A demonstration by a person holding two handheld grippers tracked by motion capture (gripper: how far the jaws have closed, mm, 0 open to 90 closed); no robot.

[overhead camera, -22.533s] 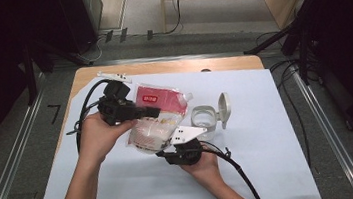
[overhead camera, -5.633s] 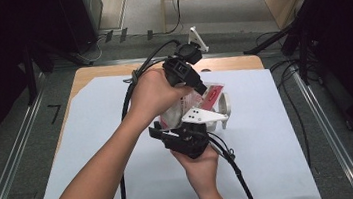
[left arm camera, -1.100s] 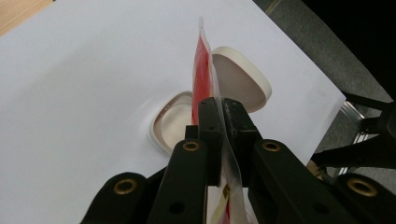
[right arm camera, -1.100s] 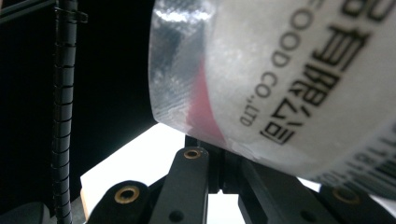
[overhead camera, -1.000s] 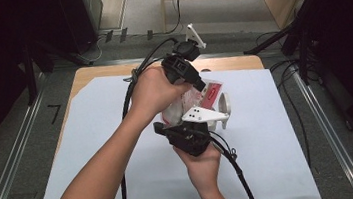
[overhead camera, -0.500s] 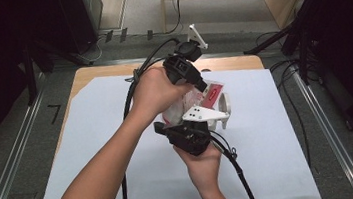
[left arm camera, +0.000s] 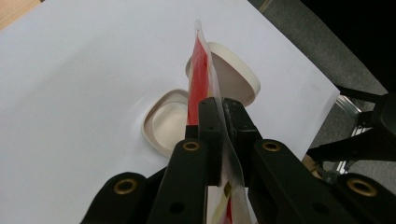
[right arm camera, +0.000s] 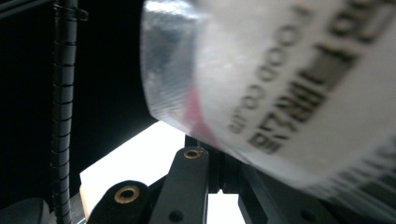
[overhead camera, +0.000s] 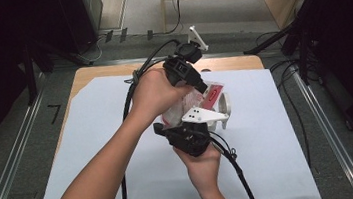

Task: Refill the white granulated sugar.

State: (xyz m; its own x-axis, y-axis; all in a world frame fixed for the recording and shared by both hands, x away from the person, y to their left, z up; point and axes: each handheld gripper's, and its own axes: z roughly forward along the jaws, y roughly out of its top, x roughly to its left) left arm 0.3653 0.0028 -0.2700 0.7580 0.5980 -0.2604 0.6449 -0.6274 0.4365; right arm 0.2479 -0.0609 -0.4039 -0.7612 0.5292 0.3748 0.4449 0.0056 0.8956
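Note:
A red, white and clear plastic bag (overhead camera: 190, 101) hangs above the table, held between both grippers. My left gripper (overhead camera: 207, 90) reaches down from the top and is shut on the bag's upper red edge (left arm camera: 201, 65); in the left gripper view its jaws (left arm camera: 219, 116) pinch that thin edge. My right gripper (overhead camera: 175, 125), under its grey plate, holds the bag from below. The right gripper view has the printed bag (right arm camera: 289, 84) close up, with the gripper (right arm camera: 219, 175) shut on its lower edge.
A white container (left arm camera: 168, 122) and its open lid (left arm camera: 236, 79) lie on the white paper sheet (overhead camera: 98, 138) right under the bag, partly seen at the bag's right in the high view (overhead camera: 225, 105). Cables trail from both grippers. The wooden table edge (overhead camera: 105, 70) shows at the back.
Since the oldest frame the bag has gone from the table up over the container, and the left hand moved right. Over the last second nothing visibly moved.

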